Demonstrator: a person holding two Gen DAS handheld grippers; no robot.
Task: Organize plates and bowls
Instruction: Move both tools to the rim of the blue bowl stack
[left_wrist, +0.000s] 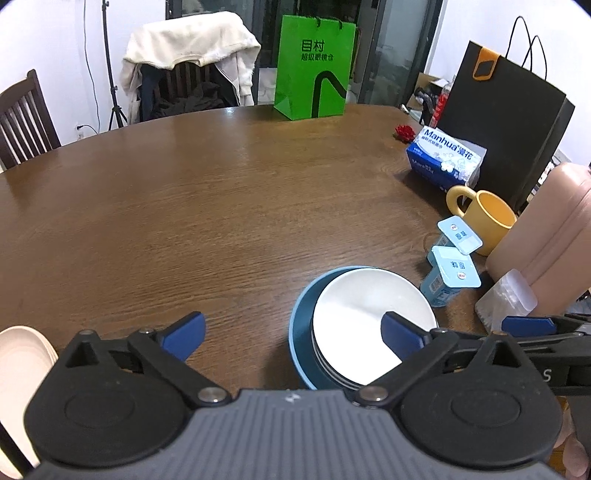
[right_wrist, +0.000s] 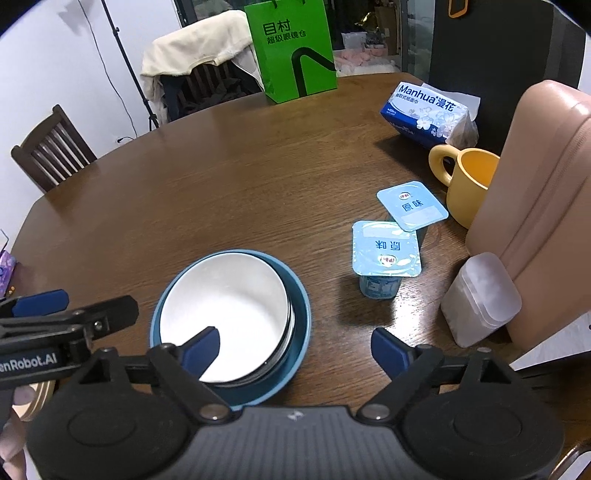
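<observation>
While both my left gripper (left_wrist: 293, 334) and right gripper (right_wrist: 295, 345) hang released, a careless sweep could tip the glossy white ceramic bowl (right_wrist: 225, 314) nested off-centre in the round teal bowl (right_wrist: 301, 314) between them.

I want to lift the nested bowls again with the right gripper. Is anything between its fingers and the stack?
Nothing visible does. The right gripper stands open just above the white bowl nested in the blue bowl; the yogurt cups stand off to the side.

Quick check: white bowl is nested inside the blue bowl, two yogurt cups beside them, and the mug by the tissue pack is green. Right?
Not quite. The mug is yellow, not green; the right wrist view shows it clearly. The rest holds: the white bowl sits inside the blue bowl, with two yogurt cups beside them and the tissue pack behind the mug.
</observation>
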